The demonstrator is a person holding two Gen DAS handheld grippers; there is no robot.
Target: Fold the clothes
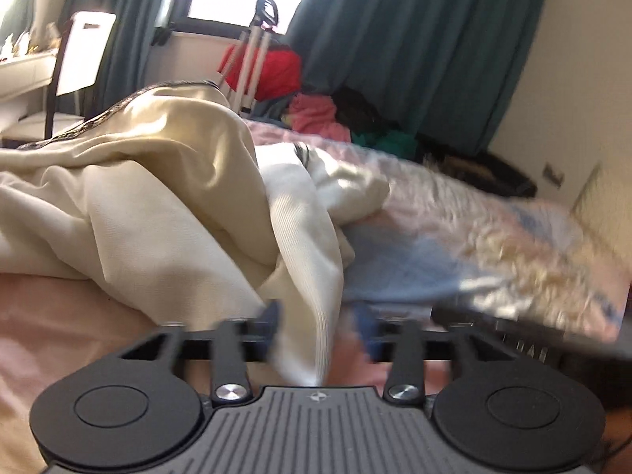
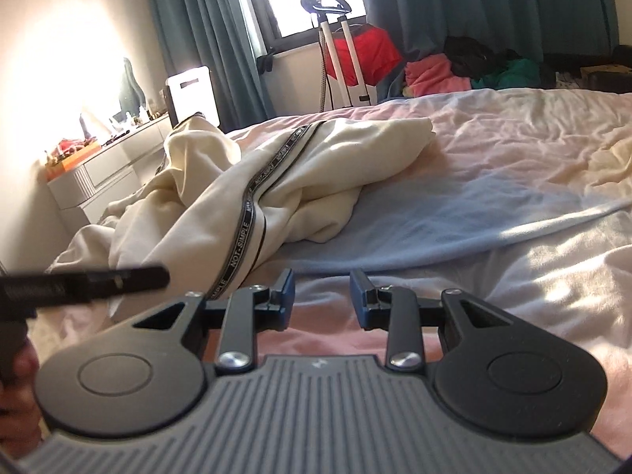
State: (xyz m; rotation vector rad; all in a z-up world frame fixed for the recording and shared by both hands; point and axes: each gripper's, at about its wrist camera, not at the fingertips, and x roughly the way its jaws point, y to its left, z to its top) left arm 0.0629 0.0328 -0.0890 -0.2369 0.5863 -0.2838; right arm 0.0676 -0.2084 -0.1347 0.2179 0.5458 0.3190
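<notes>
Cream crumpled cloth garment [image 2: 252, 181] with black lettered stripe heaped at 10 o'clock; left gripper [image 1: 316, 326] jaws apart around its ribbed hem, right gripper [image 2: 322, 296] jaws apart, empty.

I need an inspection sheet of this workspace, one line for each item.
Surface: bed with wrinkled pink sheet and light blue blanket.
Job's things: crumpled cream garment with black lettered stripe, unfolded.
Clutter: pile of pink, black and green clothes beyond the bed.
Grippers: left gripper blurred, ribbed cream cloth between its fingers; right gripper open, empty.
Cables: nothing seen.
Surroundings: teal curtains, bright window, white dresser.
</notes>
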